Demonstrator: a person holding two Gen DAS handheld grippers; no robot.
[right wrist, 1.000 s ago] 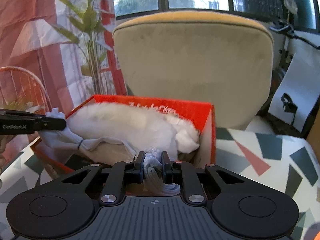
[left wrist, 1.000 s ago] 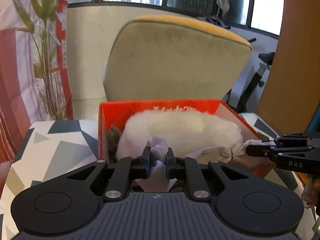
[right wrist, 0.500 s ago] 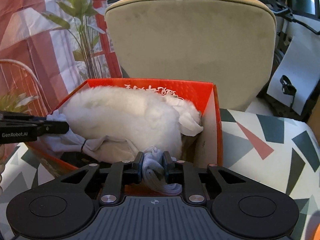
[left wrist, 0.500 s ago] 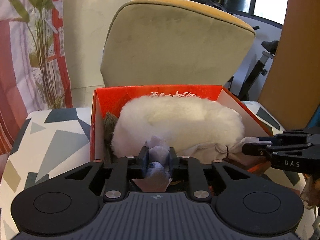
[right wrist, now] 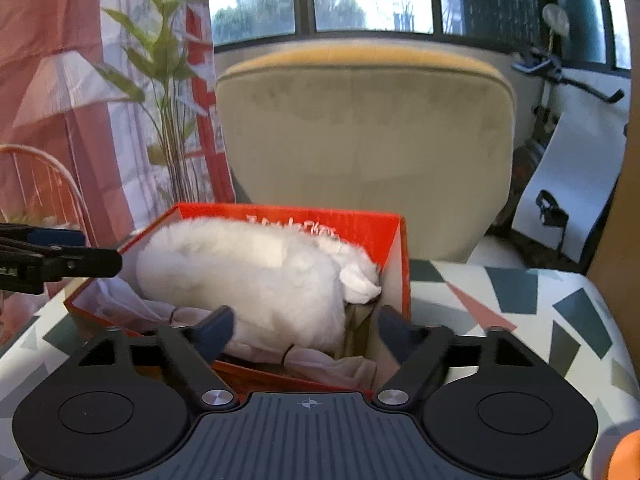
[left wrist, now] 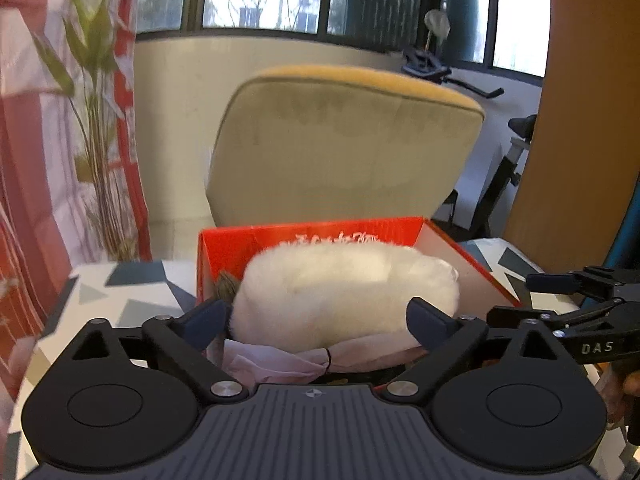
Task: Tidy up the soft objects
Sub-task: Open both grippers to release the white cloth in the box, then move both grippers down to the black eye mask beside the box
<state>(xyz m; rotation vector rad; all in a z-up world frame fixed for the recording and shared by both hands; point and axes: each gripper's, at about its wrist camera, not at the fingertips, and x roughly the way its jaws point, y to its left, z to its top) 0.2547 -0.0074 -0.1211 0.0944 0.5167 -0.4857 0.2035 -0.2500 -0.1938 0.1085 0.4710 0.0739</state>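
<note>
A red cardboard box [left wrist: 224, 244] [right wrist: 394, 248] stands on the patterned table. In it lies a fluffy white plush item [left wrist: 344, 292] [right wrist: 248, 272]. A pale cloth tied with a black band [left wrist: 280, 364] [right wrist: 320, 360] lies along the box's near side, in front of the plush. My left gripper [left wrist: 318, 320] is open and empty just above the near edge of the box. My right gripper [right wrist: 306, 326] is open and empty over the box's near right part. Each gripper shows at the edge of the other's view.
A beige chair with a yellow top edge [left wrist: 344, 148] [right wrist: 364, 140] stands right behind the box. The table top [right wrist: 520, 300] has a triangle pattern. A red and white curtain and a plant [right wrist: 160, 92] are at the left, an exercise bike [left wrist: 504, 160] at the right.
Both grippers were shut on the ends of the pale cloth; both have opened and let it go. The cloth now lies in the box. Both grippers have drawn back and up.
</note>
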